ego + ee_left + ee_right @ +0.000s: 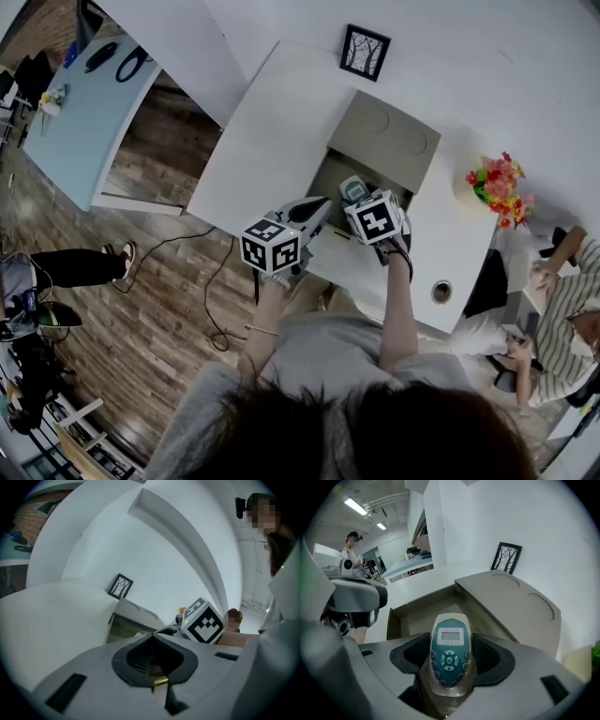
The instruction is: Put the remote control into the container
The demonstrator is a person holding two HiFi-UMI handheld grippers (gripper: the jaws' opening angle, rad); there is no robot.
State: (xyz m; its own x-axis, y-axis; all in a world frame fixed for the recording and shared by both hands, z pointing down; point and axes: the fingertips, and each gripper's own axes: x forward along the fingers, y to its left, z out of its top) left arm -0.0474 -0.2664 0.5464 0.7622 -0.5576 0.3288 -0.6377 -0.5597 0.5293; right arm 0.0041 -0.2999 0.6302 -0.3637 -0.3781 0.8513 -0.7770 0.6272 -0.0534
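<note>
A teal and silver remote control (450,652) with a small screen stands clamped between the jaws of my right gripper (450,644). In the head view the remote control (353,189) hangs over the near part of the open beige container (330,180), whose lid (386,141) is folded back onto the white table. The container's hollow (423,609) lies just beyond the remote in the right gripper view. My left gripper (319,210) sits close to the left of the right gripper (362,199), near the container's front corner. Its jaws are together with nothing in them (152,638).
A framed tree picture (365,52) leans on the wall behind the container. A vase of flowers (497,190) stands at the table's right, and a cable hole (441,292) is near the front edge. A seated person (562,291) is at the right.
</note>
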